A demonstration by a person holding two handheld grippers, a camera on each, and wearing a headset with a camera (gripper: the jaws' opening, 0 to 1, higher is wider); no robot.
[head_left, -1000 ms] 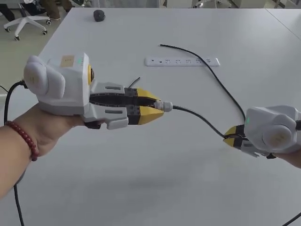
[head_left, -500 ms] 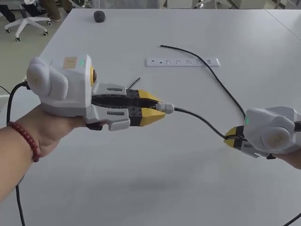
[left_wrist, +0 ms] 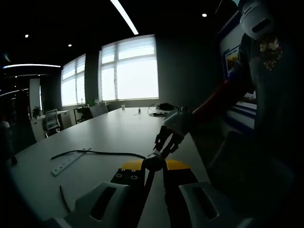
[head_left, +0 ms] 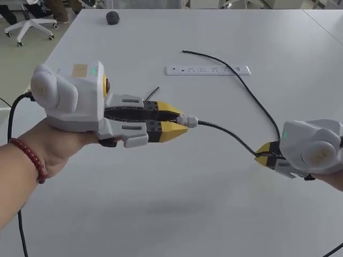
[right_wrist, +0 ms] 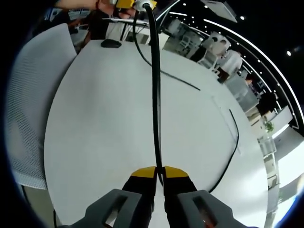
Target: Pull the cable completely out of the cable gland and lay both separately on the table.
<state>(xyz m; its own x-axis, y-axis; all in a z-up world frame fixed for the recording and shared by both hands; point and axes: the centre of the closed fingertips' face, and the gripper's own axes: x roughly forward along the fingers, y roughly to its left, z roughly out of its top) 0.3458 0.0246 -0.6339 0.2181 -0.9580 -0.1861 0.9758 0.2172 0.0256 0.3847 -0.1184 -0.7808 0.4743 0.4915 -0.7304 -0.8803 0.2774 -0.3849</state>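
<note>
The cable gland (head_left: 189,121) sits mostly buried in the left tool (head_left: 180,122) (tip visible).

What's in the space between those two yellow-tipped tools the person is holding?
In the head view, a black cable spans it, from the cable gland in the left gripper to the right gripper, over the white table.

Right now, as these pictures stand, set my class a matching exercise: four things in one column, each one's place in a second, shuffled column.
Things: 1 cable gland; 2 cable; 3 power strip; 4 dark round object.
Places: A lying flat in the middle of the table; B clamped at the tips of the left gripper; C near the far edge; D pinched by the right gripper, running to the gland.
Pairs: 1-B; 2-D; 3-A; 4-C.
</note>
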